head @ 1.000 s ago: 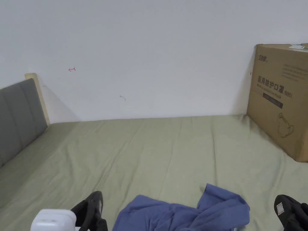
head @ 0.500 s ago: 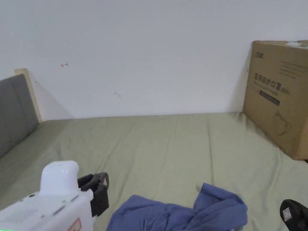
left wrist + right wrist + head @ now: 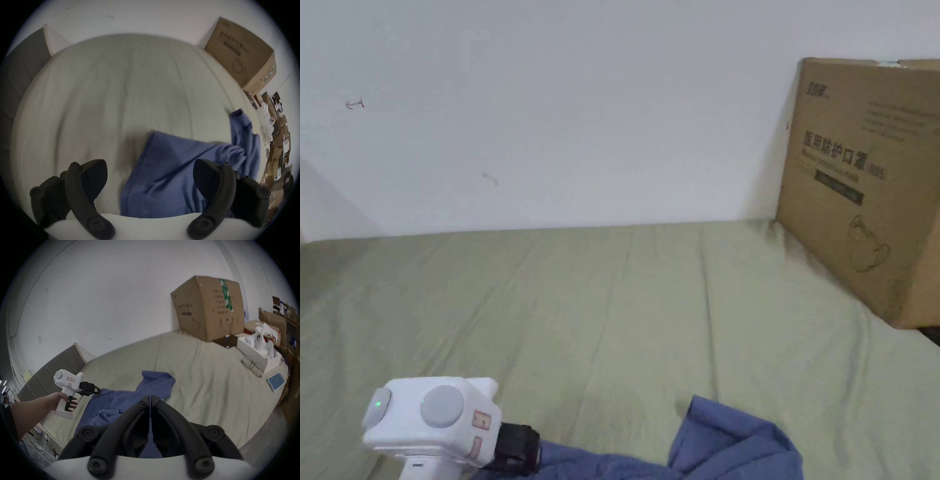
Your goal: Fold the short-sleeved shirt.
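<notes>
Crumpled on the green bed (image 3: 625,300), blue short-sleeved shirt (image 3: 129,395) well short of the cardboard box (image 3: 862,181); left tongs (image 3: 150,177) spread apart at the shirt's edge (nothing gripped); right tongs (image 3: 150,398) together above the shirt, whether pinching cloth unclear.

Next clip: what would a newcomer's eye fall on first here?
The blue shirt, crumpled on the near part of the green bed, stands out first. Next, the big cardboard box against the wall at the bed's far right corner. The left gripper hangs open over the shirt's edge; the right gripper is shut.
</notes>
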